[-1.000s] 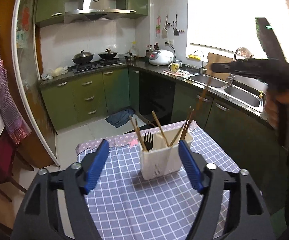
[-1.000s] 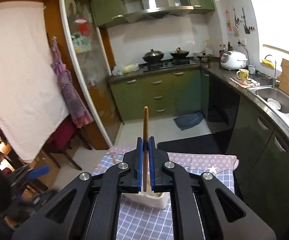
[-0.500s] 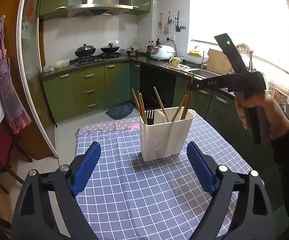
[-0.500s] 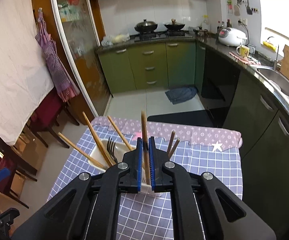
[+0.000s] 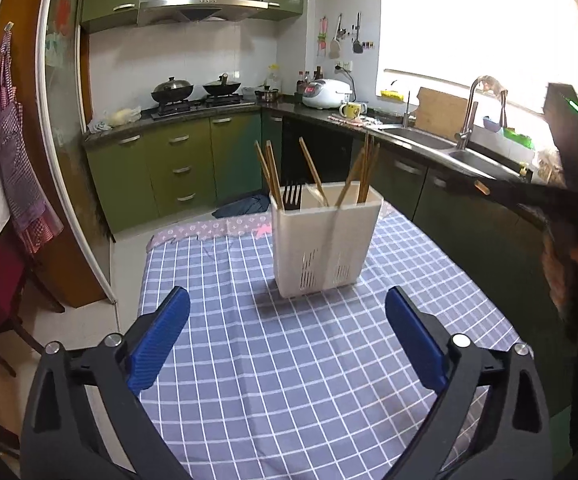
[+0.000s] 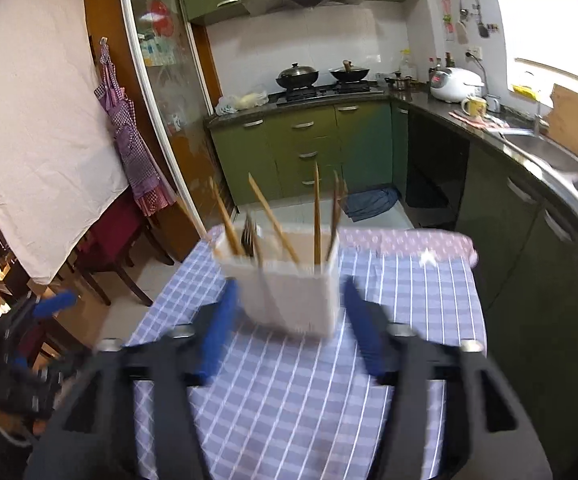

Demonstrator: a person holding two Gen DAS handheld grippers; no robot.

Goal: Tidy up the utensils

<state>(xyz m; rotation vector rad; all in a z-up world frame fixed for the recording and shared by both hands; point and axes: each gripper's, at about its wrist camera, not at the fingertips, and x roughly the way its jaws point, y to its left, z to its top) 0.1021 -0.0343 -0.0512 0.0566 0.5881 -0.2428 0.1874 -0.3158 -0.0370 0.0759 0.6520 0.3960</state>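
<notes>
A white slotted utensil holder [image 5: 325,240] stands on the blue checked tablecloth [image 5: 289,360]. It holds several wooden chopsticks [image 5: 309,168] and a black fork [image 5: 291,196]. My left gripper [image 5: 287,340] is open and empty, low over the cloth in front of the holder. My right gripper [image 6: 289,328] is open and empty, blurred, its fingers on either side of the holder [image 6: 285,288] and nearer than it. In the left wrist view the right gripper shows at the right edge [image 5: 569,200], held by a hand.
Green kitchen cabinets [image 5: 177,168] and a counter with a sink [image 5: 441,144] run behind and to the right of the table. A dark red chair [image 6: 109,240] stands left of the table. A cloth lies on the floor [image 6: 373,204].
My right gripper has opened and let go of the chopstick, which now stands in the holder. The right gripper has drawn back to the right. The left gripper has lowered a little.
</notes>
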